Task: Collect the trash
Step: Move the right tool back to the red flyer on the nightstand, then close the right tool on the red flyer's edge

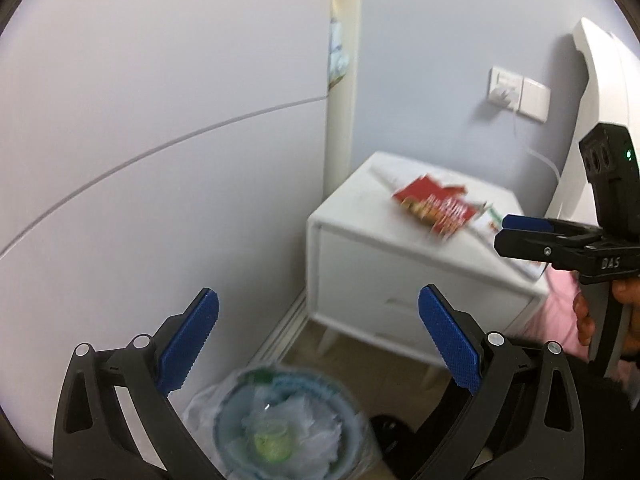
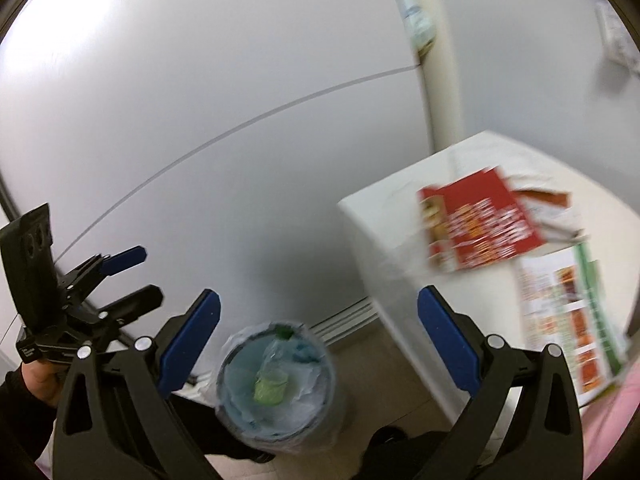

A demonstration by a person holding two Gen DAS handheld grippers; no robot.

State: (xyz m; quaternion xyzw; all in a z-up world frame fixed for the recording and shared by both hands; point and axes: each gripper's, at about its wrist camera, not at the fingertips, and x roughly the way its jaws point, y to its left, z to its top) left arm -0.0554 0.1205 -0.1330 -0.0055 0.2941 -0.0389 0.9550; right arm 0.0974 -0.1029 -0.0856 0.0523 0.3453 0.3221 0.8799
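Observation:
A round trash bin [image 2: 224,364] with a clear liner stands on the floor and holds crumpled plastic and a green item [image 2: 272,390]. In the left wrist view the bin [image 1: 228,396] lies below my left gripper [image 1: 318,336], which is open and empty. My right gripper [image 2: 318,336] is also open and empty above the bin. A red leaflet [image 2: 480,224] lies on the white nightstand [image 2: 380,216], with a second leaflet [image 2: 568,320] showing food pictures beside it. The left gripper [image 2: 150,274] shows at the left edge, the right gripper [image 1: 500,234] beside the red leaflet [image 1: 436,208].
A large white panel fills the left of both views, close behind the bin. The nightstand [image 1: 360,256] sits in the corner under a wall socket [image 1: 516,94]. A white headboard [image 1: 608,80] and pink bedding [image 1: 556,312] are at the right. Tan floor lies between bin and nightstand.

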